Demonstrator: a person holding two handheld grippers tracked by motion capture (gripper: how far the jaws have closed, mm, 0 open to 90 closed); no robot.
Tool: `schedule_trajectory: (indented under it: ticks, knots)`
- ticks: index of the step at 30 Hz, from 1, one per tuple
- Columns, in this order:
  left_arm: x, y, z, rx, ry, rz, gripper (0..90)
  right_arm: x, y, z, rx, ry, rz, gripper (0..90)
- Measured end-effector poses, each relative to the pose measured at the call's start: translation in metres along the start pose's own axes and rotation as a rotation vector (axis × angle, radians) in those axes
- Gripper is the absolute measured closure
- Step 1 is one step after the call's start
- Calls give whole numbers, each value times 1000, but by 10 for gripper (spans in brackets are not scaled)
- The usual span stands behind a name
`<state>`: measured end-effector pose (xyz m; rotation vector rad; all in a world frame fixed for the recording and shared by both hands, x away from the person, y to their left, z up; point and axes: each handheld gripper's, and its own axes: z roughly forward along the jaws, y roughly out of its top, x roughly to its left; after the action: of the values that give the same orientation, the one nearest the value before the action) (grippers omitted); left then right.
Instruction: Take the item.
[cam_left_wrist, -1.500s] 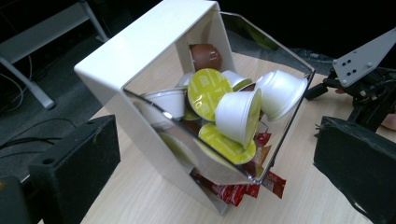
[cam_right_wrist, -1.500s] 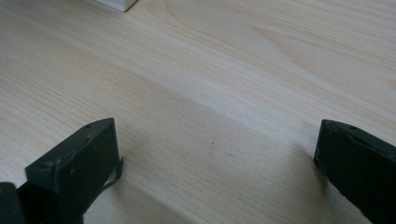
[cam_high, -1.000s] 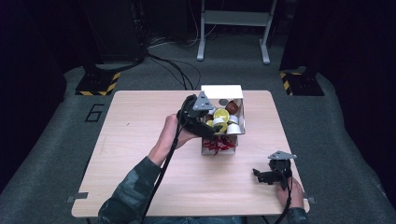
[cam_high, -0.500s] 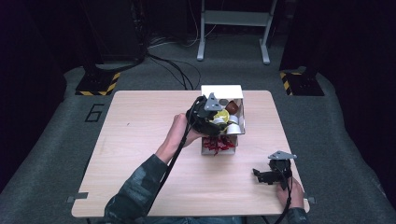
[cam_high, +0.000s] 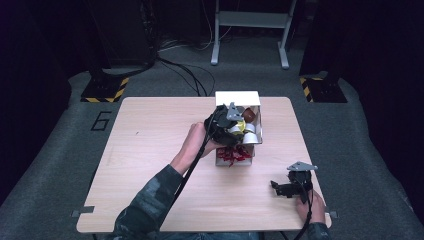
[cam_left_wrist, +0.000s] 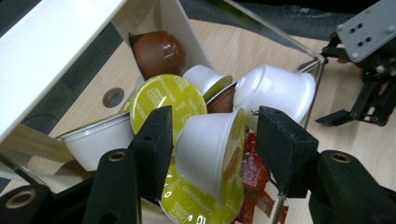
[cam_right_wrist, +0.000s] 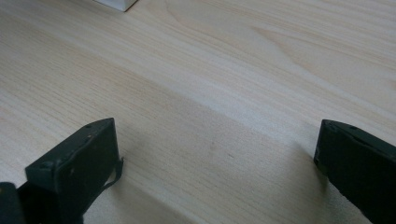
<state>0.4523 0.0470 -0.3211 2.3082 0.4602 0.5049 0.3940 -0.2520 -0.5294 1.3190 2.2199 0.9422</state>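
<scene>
Left gripper view puts us right over the white box of coffee capsules: the left gripper has its jaws spread on either side of a white capsule lying on its side, one jaw near each flank, not yet pressing as far as we can tell. Compared with a second ago in the high view, our left gripper has moved from the box's near left edge to above its middle, so we judge the reach is done and the grasp on that capsule comes next.

Counting inside the box, we make out one brown capsule at the far corner, two green-lidded capsules, one beside the left jaw and one beneath the target, and about four white-bodied ones including the target. Red packets lie under them.

Well away from the box, near the table's front right corner, our right gripper rests with jaws wide apart over bare wood.
</scene>
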Motion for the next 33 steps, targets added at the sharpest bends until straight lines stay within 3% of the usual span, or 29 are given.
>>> schedule_trajectory:
  ticks: [17, 24, 33]
  knots:
    - [-6, 0, 12, 78, 45, 42, 512, 0, 0, 0, 0, 0, 0, 0]
    - [-7, -2, 11, 86, 58, 47, 541, 0, 0, 0, -2, 0, -4, 0]
    - [-6, -3, 8, 64, 44, 25, 572, 0, 0, 0, 0, 0, 0, 0]
